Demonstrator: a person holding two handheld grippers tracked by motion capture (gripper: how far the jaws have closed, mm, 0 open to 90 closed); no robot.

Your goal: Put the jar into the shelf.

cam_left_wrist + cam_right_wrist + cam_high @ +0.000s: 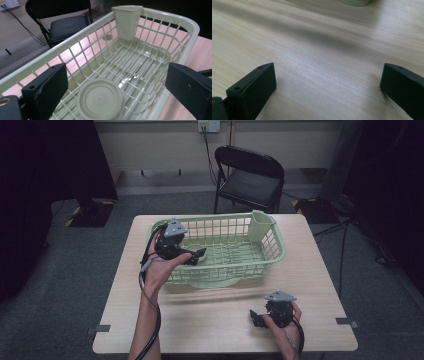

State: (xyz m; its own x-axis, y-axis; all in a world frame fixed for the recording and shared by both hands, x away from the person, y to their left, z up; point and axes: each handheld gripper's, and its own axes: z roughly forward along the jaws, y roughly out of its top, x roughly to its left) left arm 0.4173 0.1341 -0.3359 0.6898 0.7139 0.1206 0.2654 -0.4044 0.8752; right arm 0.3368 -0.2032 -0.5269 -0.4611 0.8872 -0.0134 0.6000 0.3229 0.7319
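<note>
1. The left gripper (196, 256) hangs over the left end of the pale green basket (272, 257), just inside its near rim; its jaws stand wide apart and hold nothing.
2. In the left gripper view a round pale lid (100, 99) lies flat on the basket's ribbed floor, between and below the two jaws, not touched by either; it seems to be the piece being handled, either just set down or about to be picked up.
3. A small cup-shaped holder (127, 22) is clipped to the far right corner of the basket, well apart from the lid.
4. The right gripper (257, 318) rests low over the bare wooden table (215, 320) near the front edge, its jaws also spread wide with nothing between them; it is well apart from the basket.
5. Risks, as I judge them: the lid lies flat, so jaws closing from above may slide off its rim or press it against the ribs without getting under it; a jaw tip may snag in the lattice wall, which is close on the left; the light basket may shift or tip if the gripper catches the rim, since the right gripper is not steadying it.
</note>
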